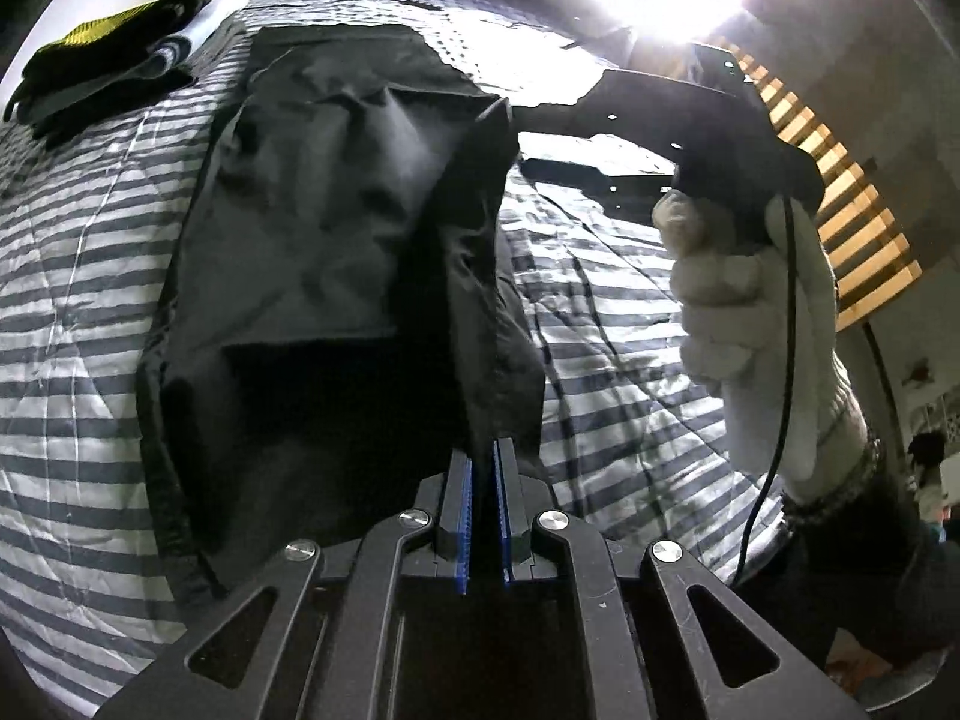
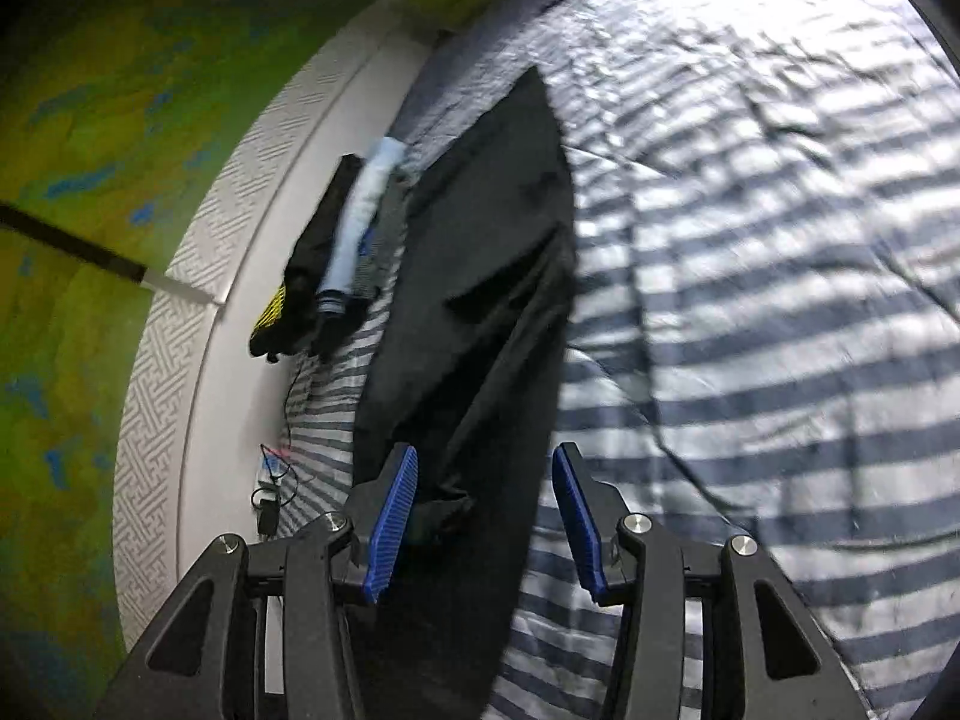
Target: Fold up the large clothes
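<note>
Left gripper (image 1: pixel 483 468) is clamped on a fold of the dark garment (image 1: pixel 336 204) spread ahead of it on the striped bed (image 1: pixel 72 276). Right gripper (image 2: pixel 485 480) stands wide apart, gripping nothing, above the garment's edge.

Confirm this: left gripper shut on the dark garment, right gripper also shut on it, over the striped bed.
Wrong about the right gripper: the right wrist view shows it open, fingers apart over the dark garment. The left gripper is shut on the garment, over the striped bed.

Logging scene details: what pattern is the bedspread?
Grey and white stripes on the bedspread; clearest in the right wrist view.
</note>
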### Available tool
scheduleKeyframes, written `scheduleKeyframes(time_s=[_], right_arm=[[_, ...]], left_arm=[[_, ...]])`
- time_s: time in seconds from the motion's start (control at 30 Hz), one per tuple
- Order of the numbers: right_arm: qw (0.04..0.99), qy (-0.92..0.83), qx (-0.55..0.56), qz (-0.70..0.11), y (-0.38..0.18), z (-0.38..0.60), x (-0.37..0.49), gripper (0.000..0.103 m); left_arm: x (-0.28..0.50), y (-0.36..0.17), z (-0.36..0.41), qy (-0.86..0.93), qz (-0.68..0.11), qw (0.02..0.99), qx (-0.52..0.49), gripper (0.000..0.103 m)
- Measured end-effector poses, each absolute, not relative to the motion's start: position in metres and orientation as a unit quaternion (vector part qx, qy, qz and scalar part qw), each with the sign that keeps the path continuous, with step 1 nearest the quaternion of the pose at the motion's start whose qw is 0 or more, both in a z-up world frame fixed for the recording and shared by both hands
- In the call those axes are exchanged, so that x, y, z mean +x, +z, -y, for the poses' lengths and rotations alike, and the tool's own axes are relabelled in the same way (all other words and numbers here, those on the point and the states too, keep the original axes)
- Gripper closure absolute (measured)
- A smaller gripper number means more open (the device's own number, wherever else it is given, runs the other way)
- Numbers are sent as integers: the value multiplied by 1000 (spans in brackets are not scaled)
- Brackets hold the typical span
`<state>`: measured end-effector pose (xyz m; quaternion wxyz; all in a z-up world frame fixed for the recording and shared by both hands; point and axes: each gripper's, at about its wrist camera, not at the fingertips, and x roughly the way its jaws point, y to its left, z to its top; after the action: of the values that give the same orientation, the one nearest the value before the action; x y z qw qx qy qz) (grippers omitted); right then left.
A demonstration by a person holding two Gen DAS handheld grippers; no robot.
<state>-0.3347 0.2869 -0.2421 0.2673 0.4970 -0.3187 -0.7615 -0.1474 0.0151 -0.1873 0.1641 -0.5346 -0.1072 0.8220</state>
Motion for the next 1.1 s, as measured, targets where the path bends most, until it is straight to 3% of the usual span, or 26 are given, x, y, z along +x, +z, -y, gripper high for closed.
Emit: scheduleKeyframes(time_s=[0.27,0.33,0.37,0.4,0.47,0.5,0.57,0.77,0.8,1.0,1.03,1.1], right_arm=[[291,-716,510,378,-255,-304,-323,59],[306,-711,515,367,-250,-298,-316,51],[309,-714,518,356,-249,-293,-313,50],[306,-724,522,331,-246,-285,-311,50],[269,-765,531,245,-242,-271,-306,59],[249,-780,534,213,-241,-269,-304,76],[199,-796,545,173,-246,-276,-303,78],[189,-798,537,198,-224,-315,-258,68],[198,-795,537,201,-222,-312,-252,61],[257,-762,563,188,-217,-277,-168,57],[262,-754,571,191,-220,-272,-157,57],[267,-745,580,194,-225,-263,-148,57]], left_arm=[[-150,-197,-26,813,138,185,-534,97],[-150,-200,-44,809,132,209,-534,97],[-149,-201,-55,805,126,223,-535,95],[-147,-201,-63,800,118,234,-540,86],[-139,-196,-69,792,110,246,-548,71],[-133,-190,-64,795,111,244,-545,64],[-115,-172,-37,818,107,213,-524,61],[-62,-159,85,845,162,78,-504,61],[-57,-163,98,841,176,70,-507,61],[-37,-190,105,817,213,117,-523,59],[-37,-194,99,813,218,127,-525,57],[-40,-203,89,809,213,132,-532,41]])
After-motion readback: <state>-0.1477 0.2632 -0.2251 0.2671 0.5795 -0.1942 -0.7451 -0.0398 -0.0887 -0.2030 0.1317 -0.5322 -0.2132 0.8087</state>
